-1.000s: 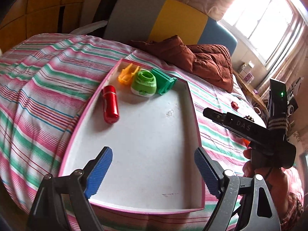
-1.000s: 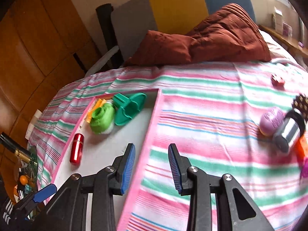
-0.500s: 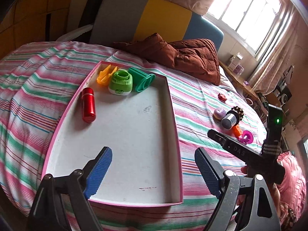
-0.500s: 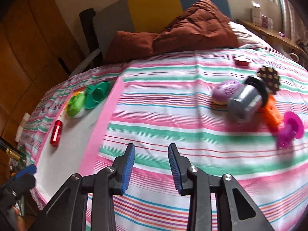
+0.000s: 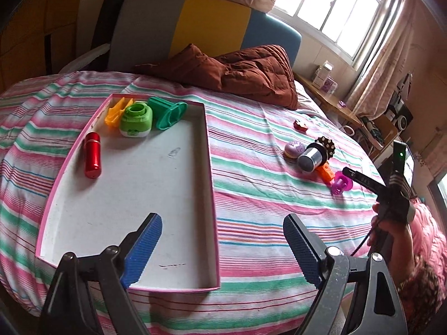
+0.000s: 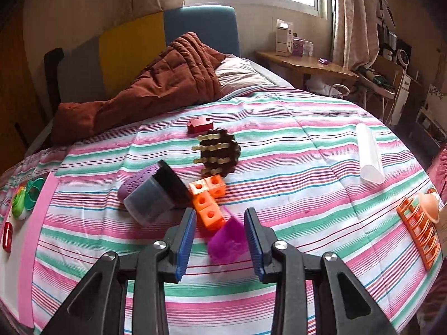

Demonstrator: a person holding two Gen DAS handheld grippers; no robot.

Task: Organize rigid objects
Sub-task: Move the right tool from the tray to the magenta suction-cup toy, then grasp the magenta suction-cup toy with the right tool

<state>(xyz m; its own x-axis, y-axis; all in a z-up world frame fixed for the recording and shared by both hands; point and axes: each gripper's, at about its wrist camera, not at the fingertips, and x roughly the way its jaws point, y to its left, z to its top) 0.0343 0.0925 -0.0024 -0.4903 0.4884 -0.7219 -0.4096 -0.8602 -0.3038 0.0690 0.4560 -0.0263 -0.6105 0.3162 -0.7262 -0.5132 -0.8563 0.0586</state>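
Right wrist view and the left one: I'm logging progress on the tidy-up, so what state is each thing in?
Right claw: open, magenta piece between its fingers, not gripped.
Left claw: open, empty.
Tray: holds four things, mostly bare.
Red cylinder: lying in tray.
Green toy: upright in tray.
Grey jar: on its side on bed.
Orange blocks: joined, on bed.

Tray on my left, loose pieces on the bedspread to its right.

In the tray [image 5: 208,184], I see a cylinder [image 5: 92,155] by the left wall and a clip [image 5: 116,111], cup [image 5: 136,117] and spool [image 5: 169,111] along the far end. Right of it a jar [image 6: 156,195] lies on the bedspread [image 6: 293,173], with a dome [image 6: 134,181] behind it, blocks [image 6: 208,199] to its right, a brush [image 6: 219,152] beyond them and a tube [image 6: 368,153] far right.
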